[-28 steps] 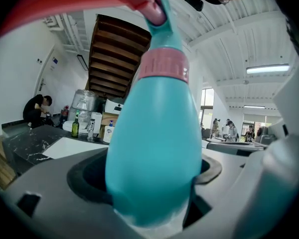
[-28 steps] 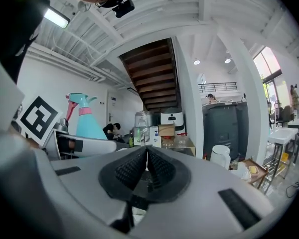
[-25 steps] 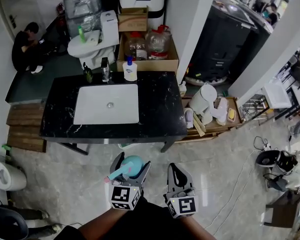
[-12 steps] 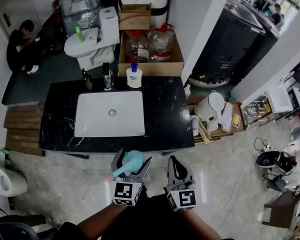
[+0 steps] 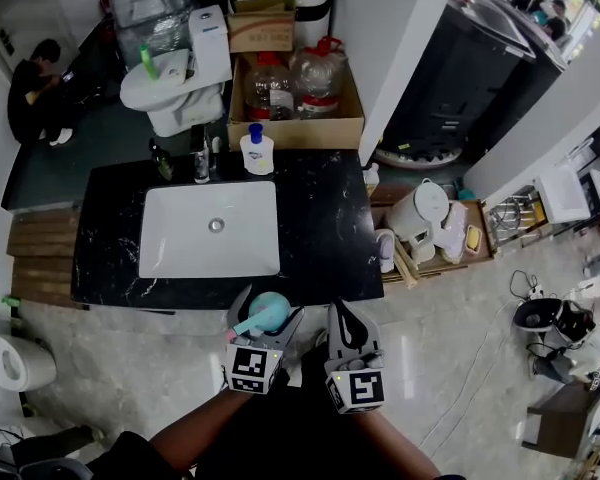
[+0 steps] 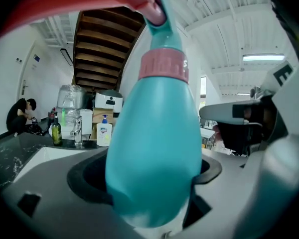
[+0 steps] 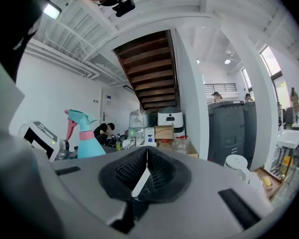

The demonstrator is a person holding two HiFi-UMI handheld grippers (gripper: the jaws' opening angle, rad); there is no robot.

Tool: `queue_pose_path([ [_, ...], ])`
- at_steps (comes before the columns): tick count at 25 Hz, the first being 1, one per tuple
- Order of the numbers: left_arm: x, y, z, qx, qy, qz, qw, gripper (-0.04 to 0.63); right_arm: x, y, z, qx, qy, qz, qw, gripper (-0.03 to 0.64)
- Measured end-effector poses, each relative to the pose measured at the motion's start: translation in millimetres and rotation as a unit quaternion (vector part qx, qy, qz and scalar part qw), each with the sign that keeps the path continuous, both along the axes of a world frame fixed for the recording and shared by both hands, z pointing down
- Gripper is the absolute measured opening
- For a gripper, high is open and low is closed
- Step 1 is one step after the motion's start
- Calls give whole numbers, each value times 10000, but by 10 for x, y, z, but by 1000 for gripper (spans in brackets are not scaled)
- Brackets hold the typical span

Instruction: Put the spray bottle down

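A teal spray bottle (image 5: 268,311) with a pink collar and pink trigger stands upright between the jaws of my left gripper (image 5: 266,314), which is shut on its body. In the left gripper view the spray bottle (image 6: 157,133) fills the middle. It hangs just in front of the near edge of the black marble counter (image 5: 320,218). My right gripper (image 5: 341,326) sits beside it on the right, shut with nothing in it; in the right gripper view the spray bottle (image 7: 85,136) shows at the left and the right gripper (image 7: 146,169) has its pads pressed together.
A white sink (image 5: 211,230) is set in the counter's left half. A soap pump bottle (image 5: 255,150), a tap (image 5: 201,158) and a dark green bottle (image 5: 160,158) stand along the back edge. A white kettle (image 5: 418,208) sits on a low wooden shelf to the right. A person crouches at far left.
Both grippers with the bottle have come closer to the counter's near edge over the last second. The grip on the bottle is the same.
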State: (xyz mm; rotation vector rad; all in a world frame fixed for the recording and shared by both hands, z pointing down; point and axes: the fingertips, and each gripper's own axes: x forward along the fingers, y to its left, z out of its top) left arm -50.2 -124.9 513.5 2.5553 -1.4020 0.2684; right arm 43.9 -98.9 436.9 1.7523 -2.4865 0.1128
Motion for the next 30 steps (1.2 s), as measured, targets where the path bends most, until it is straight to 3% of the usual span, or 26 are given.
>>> queue_pose_path([
  [6, 209, -187, 321, -258, -97, -41, 9996, 451, 205, -182, 145, -210, 8, -214, 9995, 15],
  [14, 357, -423, 636, -301, -274, -57, 9992, 451, 446, -340, 291, -409, -73, -193, 9990, 15],
  [24, 446, -625, 948, -647, -102, -322, 9973, 451, 595, -534, 261, -407, 175, -187, 9988, 15],
  [30, 611, -740, 1070, -491, -390, -154, 9979, 451, 728, -631, 285, -509, 431, -110, 9977, 15],
])
